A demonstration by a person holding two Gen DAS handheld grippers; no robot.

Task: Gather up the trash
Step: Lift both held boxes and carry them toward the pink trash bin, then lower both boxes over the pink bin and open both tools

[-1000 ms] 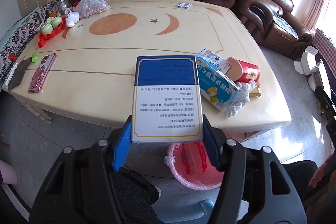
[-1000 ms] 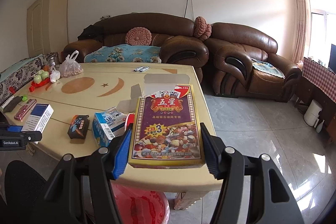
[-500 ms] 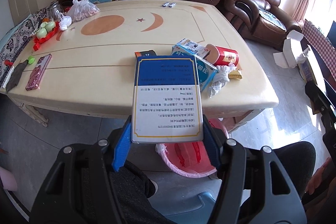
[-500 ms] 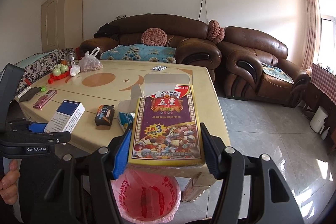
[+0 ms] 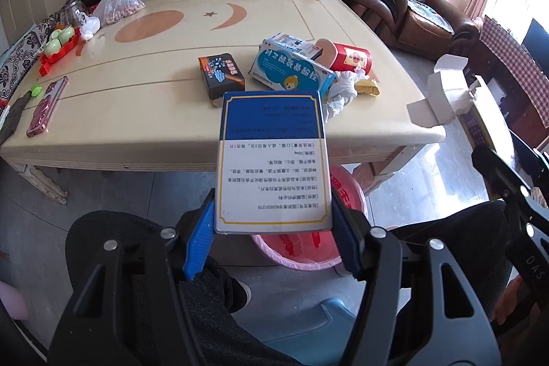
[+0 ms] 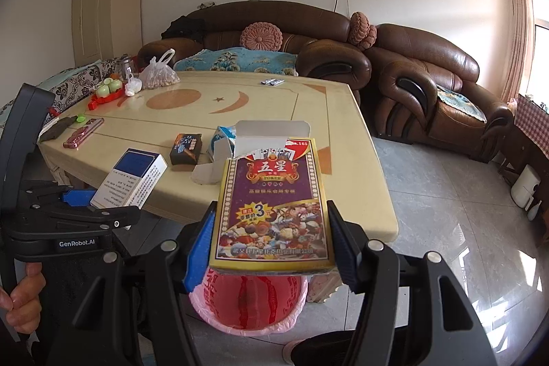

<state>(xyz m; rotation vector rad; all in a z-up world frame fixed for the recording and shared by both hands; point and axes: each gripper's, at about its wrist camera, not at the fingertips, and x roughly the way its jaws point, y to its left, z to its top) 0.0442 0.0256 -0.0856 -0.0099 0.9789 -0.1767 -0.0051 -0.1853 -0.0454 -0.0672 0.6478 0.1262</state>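
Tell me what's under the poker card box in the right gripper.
Below the poker card box sits the pink-lined trash bin, red inside. The box covers the bin's far rim, and no contents can be made out inside it.

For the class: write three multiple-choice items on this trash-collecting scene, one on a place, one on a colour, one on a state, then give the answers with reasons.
1. Where is the bin?
A. on the table
B. on the floor by the table's near edge
C. on the sofa

2. What colour is the top of the box in the left gripper?
A. blue
B. green
C. red

3. The card box in the right gripper is:
A. lying on the table
B. clamped, top flap open
C. in the bin

Answers:
1 B, it stands below the table edge.
2 A, a blue band.
3 B, both fingers press its sides.
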